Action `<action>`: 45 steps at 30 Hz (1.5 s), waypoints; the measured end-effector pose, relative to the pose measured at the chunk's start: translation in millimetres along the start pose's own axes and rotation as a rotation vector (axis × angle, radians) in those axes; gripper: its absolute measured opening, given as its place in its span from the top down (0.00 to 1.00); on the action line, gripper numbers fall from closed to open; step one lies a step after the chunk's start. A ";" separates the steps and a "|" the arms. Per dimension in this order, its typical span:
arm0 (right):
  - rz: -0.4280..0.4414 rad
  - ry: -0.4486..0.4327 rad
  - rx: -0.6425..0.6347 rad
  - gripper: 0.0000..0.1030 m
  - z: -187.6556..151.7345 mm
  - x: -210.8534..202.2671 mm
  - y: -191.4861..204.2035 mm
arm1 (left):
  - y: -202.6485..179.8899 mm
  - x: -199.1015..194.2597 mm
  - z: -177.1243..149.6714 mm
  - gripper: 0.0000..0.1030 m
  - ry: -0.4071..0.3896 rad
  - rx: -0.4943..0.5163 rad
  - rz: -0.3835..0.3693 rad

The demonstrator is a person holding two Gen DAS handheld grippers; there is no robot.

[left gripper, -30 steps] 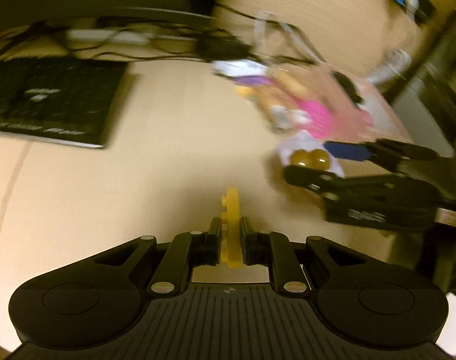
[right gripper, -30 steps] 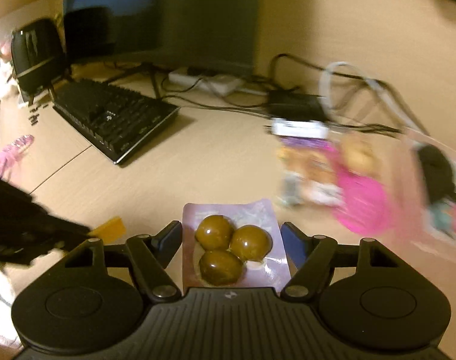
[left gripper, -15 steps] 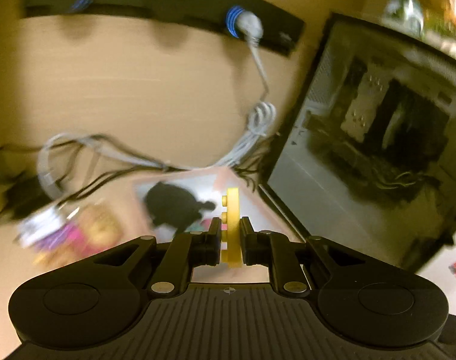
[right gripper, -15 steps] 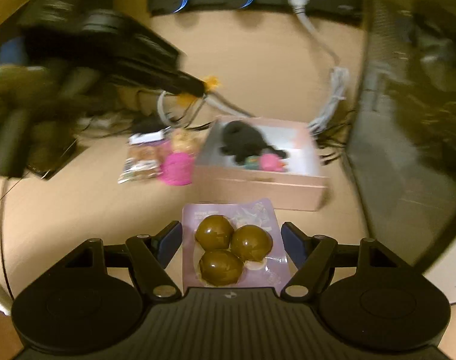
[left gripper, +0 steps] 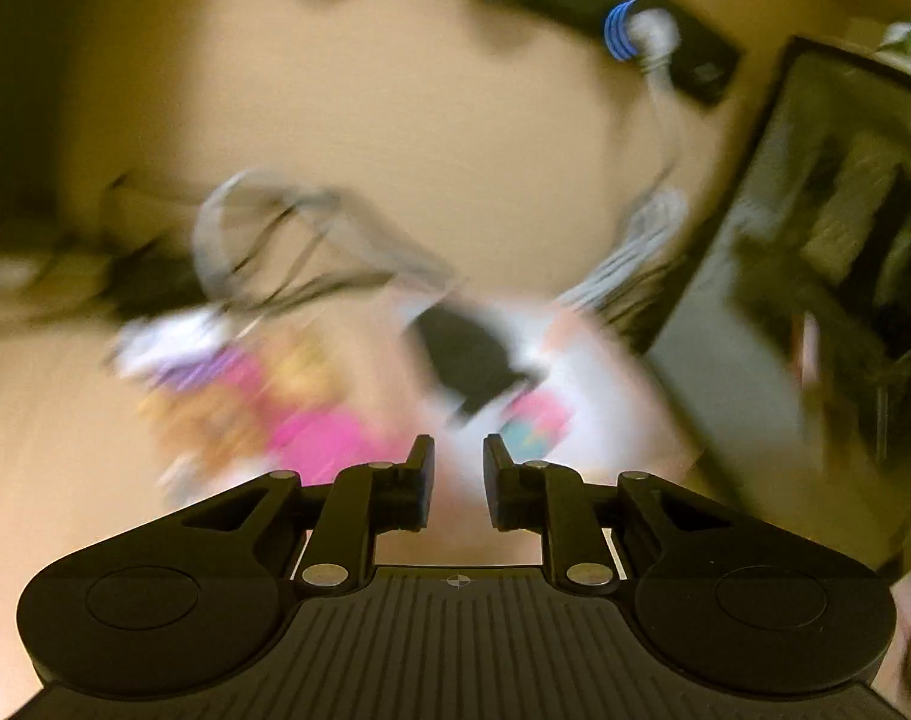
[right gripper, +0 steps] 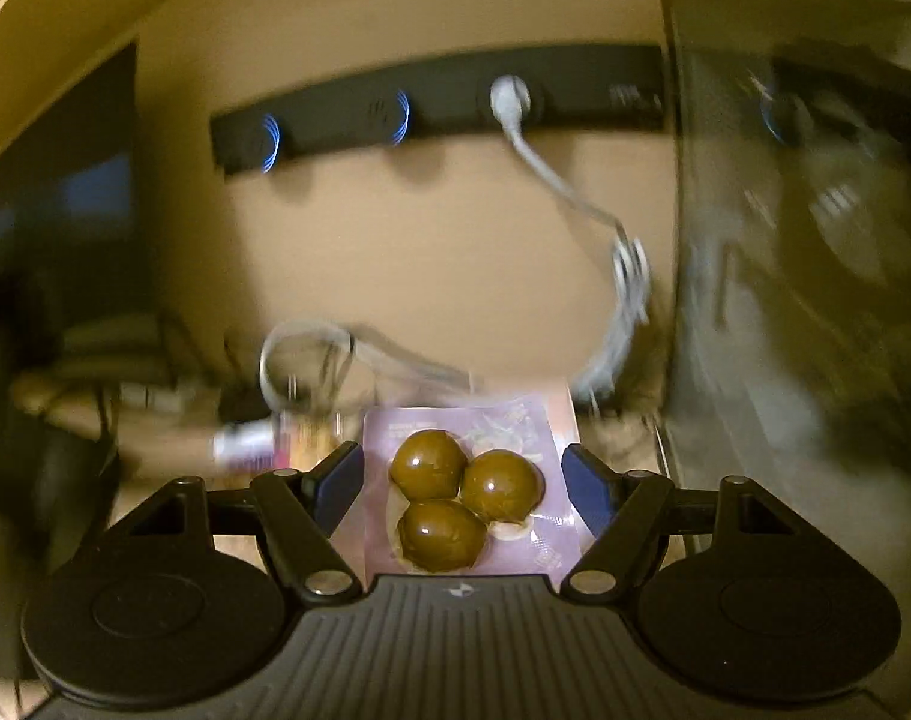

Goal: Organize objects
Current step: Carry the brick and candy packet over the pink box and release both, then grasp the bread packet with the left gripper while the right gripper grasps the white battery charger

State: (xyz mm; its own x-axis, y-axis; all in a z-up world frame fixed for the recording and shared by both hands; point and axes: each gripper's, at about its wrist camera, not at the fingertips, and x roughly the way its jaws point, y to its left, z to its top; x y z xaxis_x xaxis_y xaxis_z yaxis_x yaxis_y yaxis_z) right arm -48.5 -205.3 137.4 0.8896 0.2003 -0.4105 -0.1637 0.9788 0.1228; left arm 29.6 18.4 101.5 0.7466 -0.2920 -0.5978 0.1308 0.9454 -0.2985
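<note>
Downward-tilted right gripper [right gripper: 461, 483], egg pack [right gripper: 467, 498] clamped

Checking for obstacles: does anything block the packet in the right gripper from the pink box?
Nothing visible does: the right gripper grips the packet, and the pink box lies open-topped ahead, though blurred.

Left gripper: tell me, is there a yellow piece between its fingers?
No, the left gripper has only an empty gap between its fingers, and its jaws are opening.
</note>
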 end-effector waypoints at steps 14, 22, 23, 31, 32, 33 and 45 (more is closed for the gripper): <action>0.031 0.192 -0.059 0.11 -36.6 86.2 42.7 | 100.3 -31.3 -29.0 0.82 0.078 -0.226 0.238; -0.023 0.245 -0.053 0.05 -72.2 51.4 66.4 | 115.7 43.0 21.8 0.81 0.121 -0.328 0.183; -0.036 0.250 -0.043 0.04 -74.2 47.7 65.8 | 120.2 52.7 21.0 0.79 0.142 -0.338 0.190; -0.112 0.325 0.050 0.00 -92.6 28.3 66.5 | 119.2 101.9 20.4 0.37 0.171 -0.302 0.121; -0.118 0.329 0.051 0.00 -93.9 27.7 68.8 | 116.4 105.3 21.3 0.34 0.167 -0.283 0.122; -0.121 0.334 0.049 0.00 -94.6 27.5 71.5 | 113.2 108.1 22.4 0.34 0.170 -0.264 0.123; -0.042 0.352 -0.063 0.00 -80.3 81.0 117.6 | 139.4 6.0 -23.1 0.45 0.232 -0.198 0.100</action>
State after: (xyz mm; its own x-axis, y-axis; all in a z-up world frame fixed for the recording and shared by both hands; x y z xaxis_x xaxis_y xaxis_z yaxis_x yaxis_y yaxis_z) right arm -29.9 -70.6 46.1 0.6964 0.1508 -0.7016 -0.1652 0.9851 0.0478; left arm 37.2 145.0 39.1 0.5777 -0.2458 -0.7784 -0.0820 0.9313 -0.3550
